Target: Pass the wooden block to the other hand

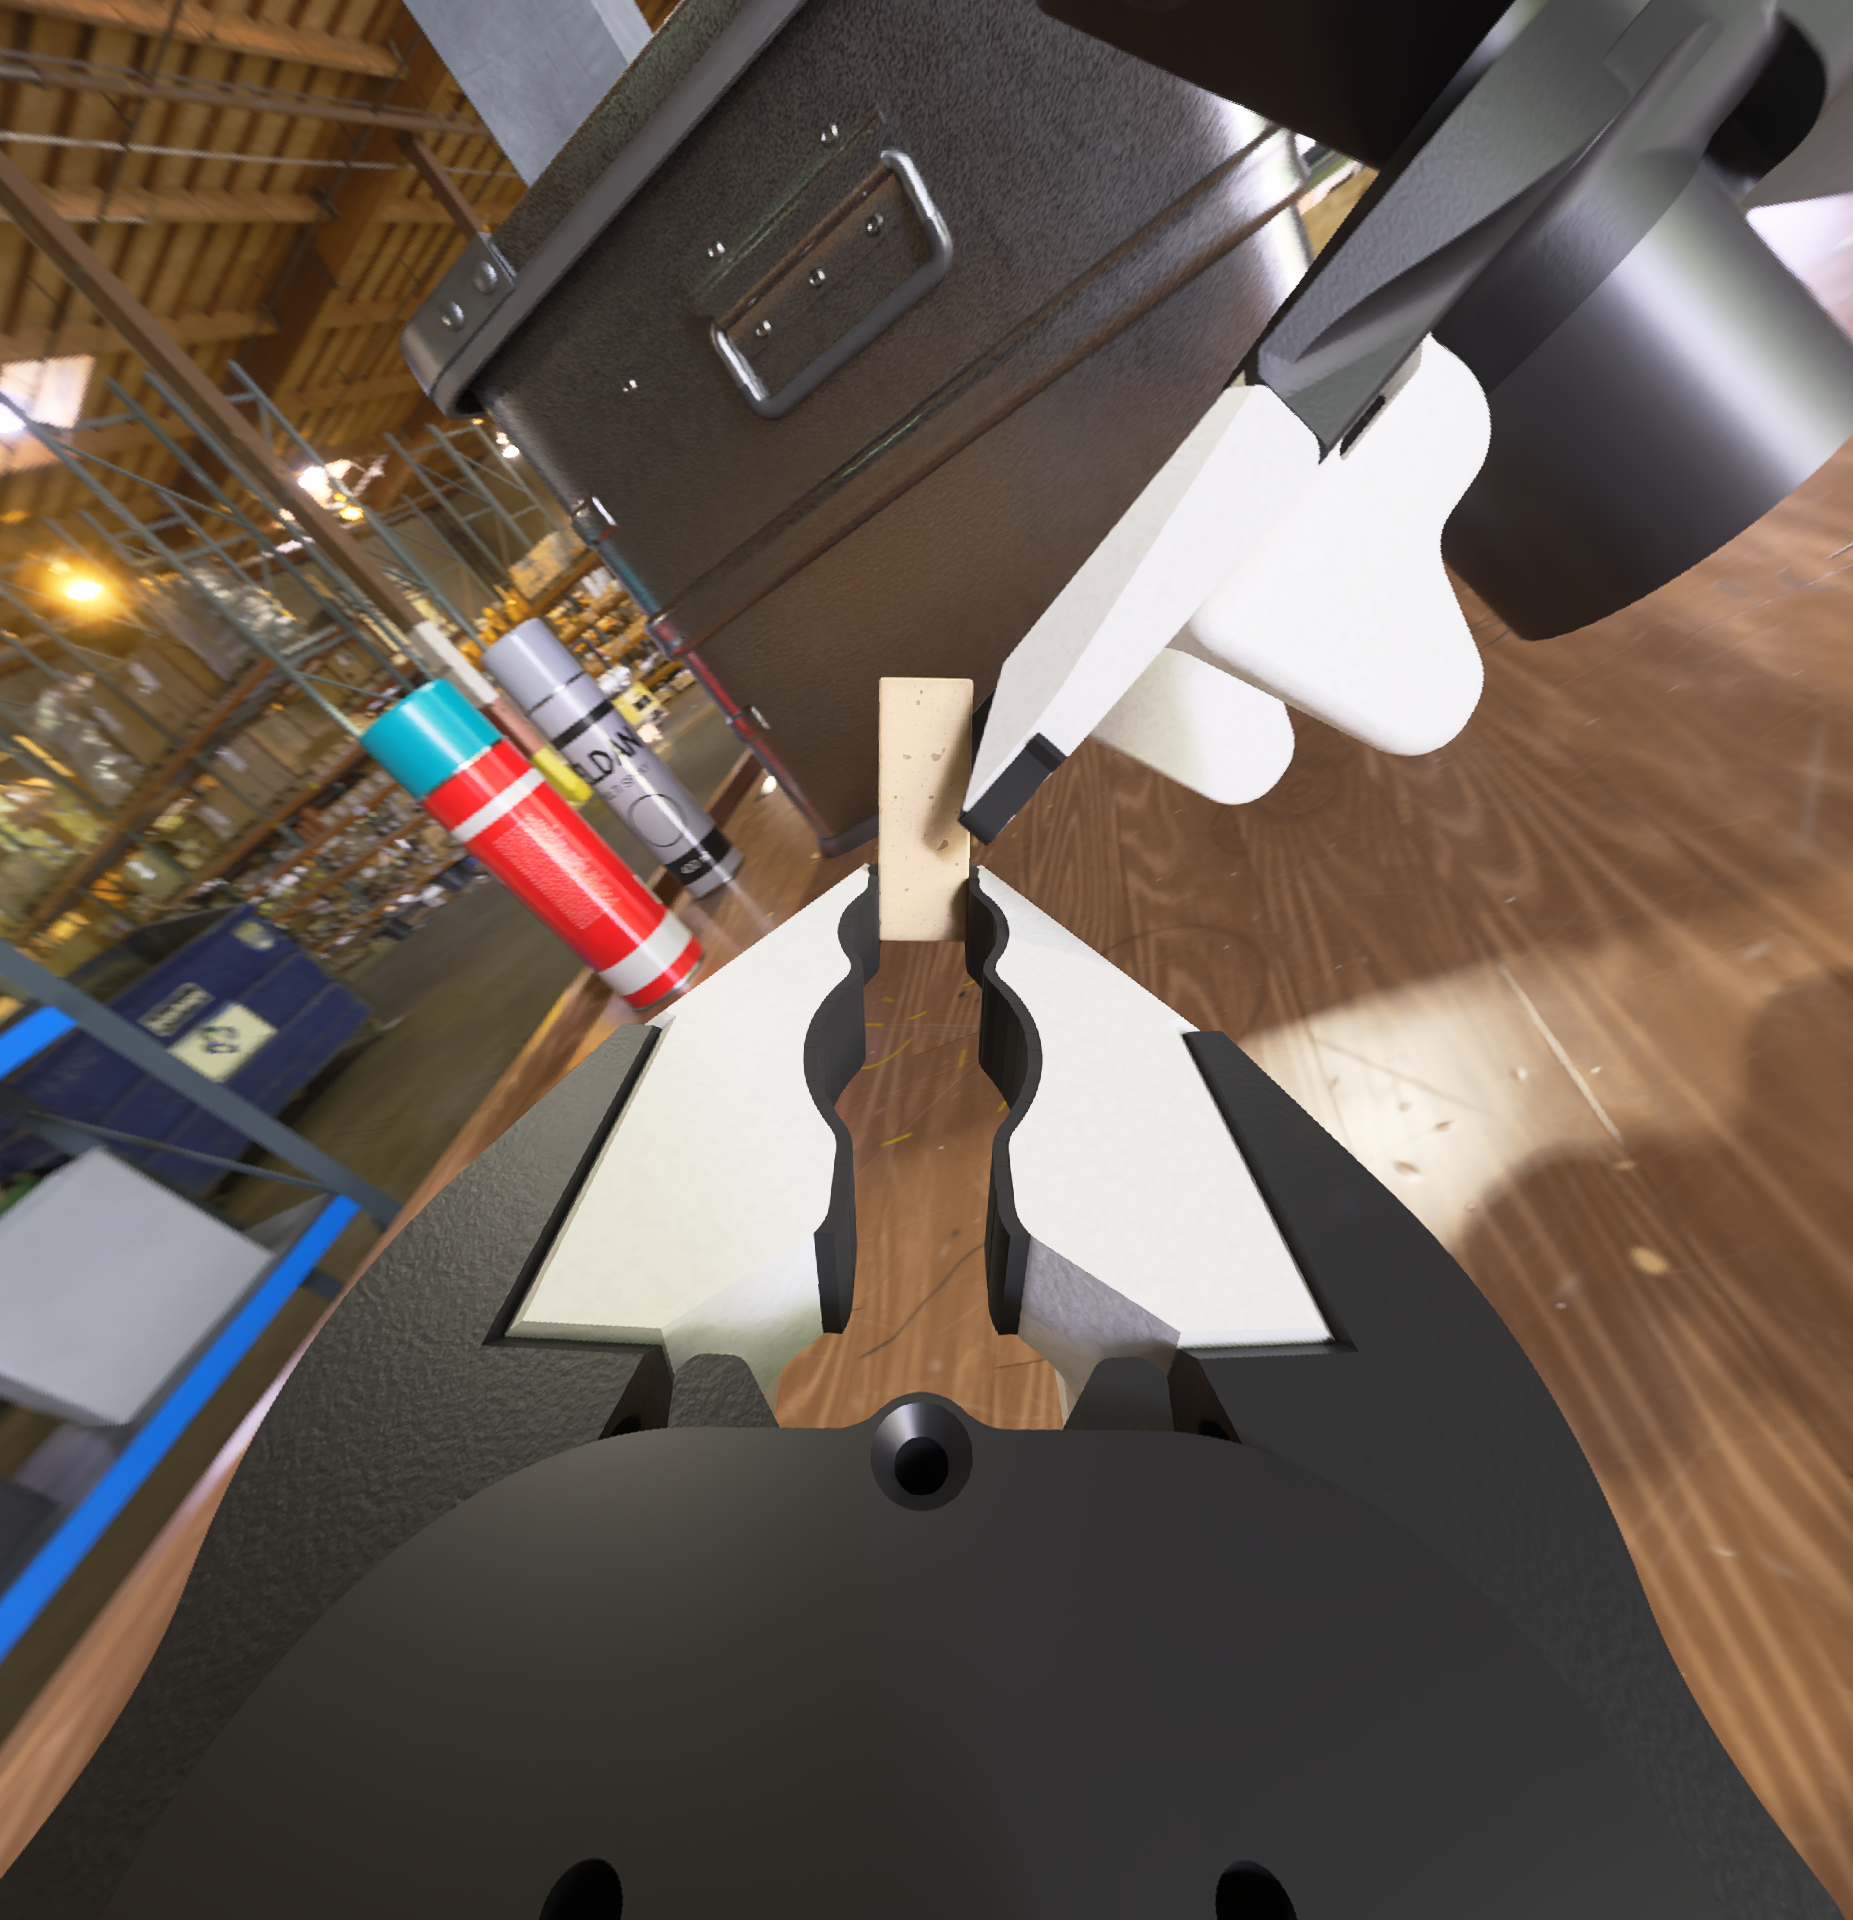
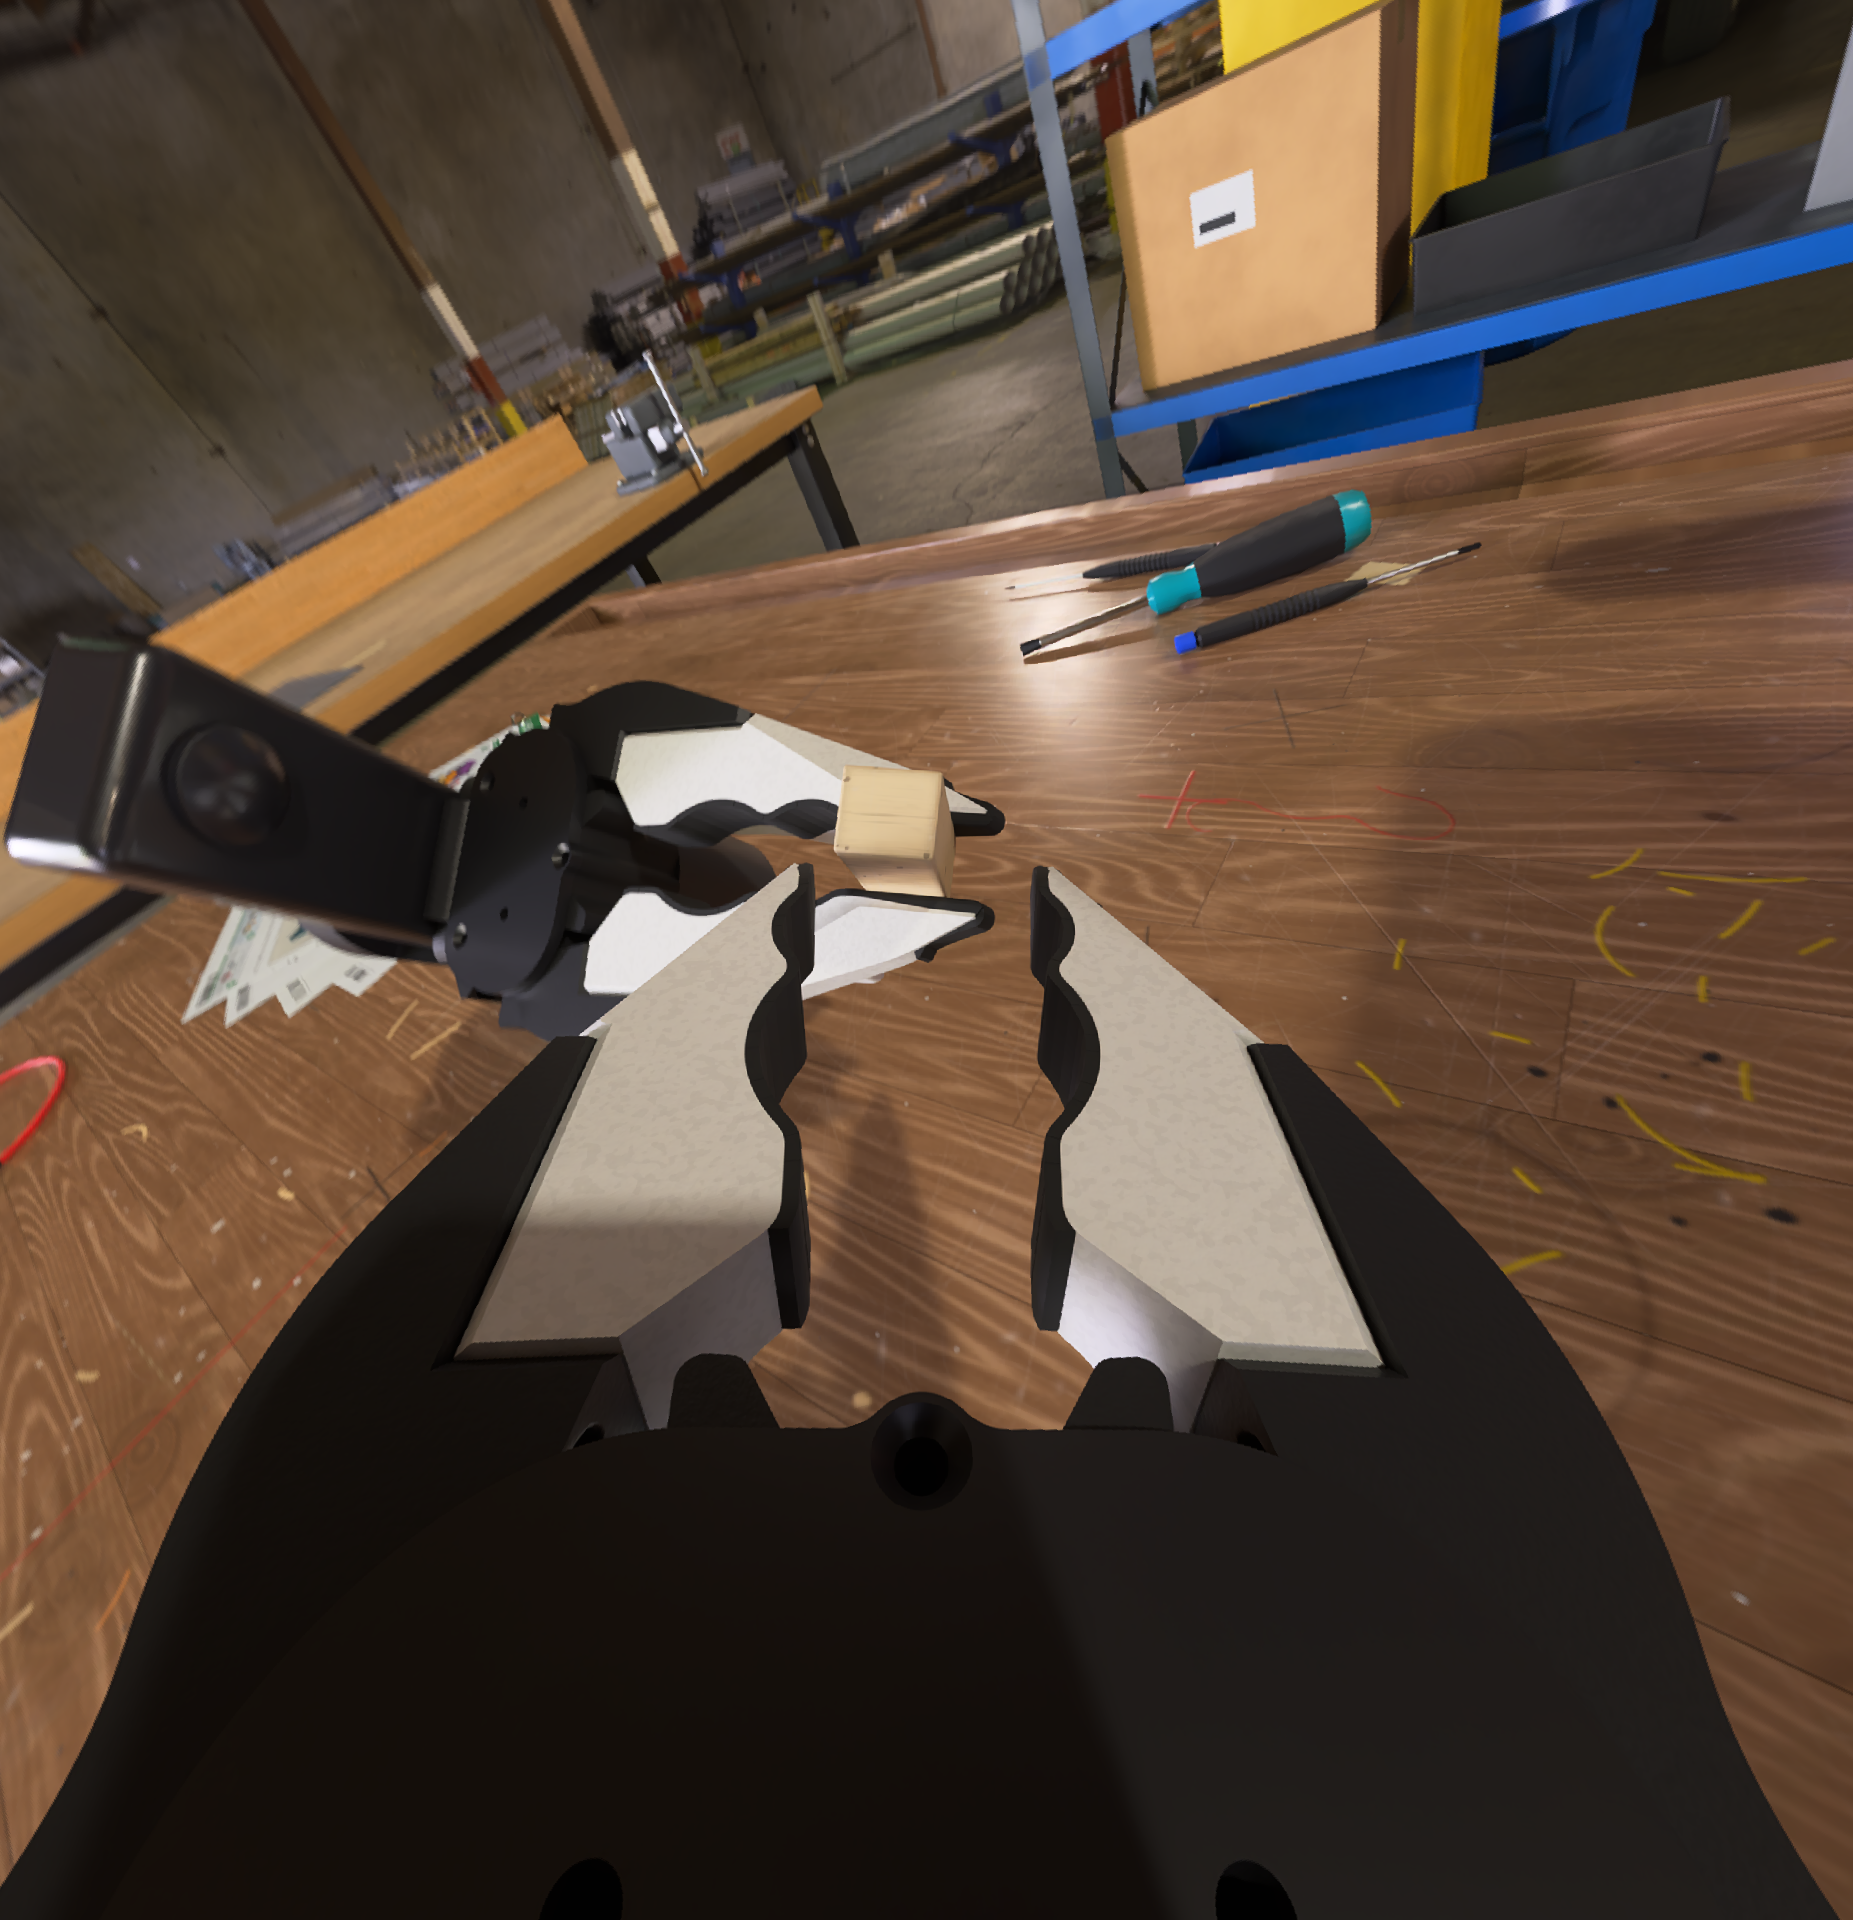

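Note:
A pale wooden block (image 1: 924,810) is pinched between the tips of my left gripper (image 1: 922,904), which is shut on it and holds it above the wooden table (image 1: 1421,1039). In the right wrist view the block (image 2: 894,826) sits in the left gripper (image 2: 979,868), which reaches in from the left. My right gripper (image 2: 920,883) is open and empty. Its fingertips are just short of the block, which lies slightly left of the gap's centre. In the left wrist view the right gripper (image 1: 1119,790) comes in from the upper right, one fingertip (image 1: 1010,800) right beside the block.
A dark metal box (image 1: 849,416) with a handle stands behind the block, with two spray cans (image 1: 548,842) to its left. Screwdrivers (image 2: 1254,551) lie on the far part of the table. Papers (image 2: 278,966) and a red wire (image 2: 18,1101) lie at the left.

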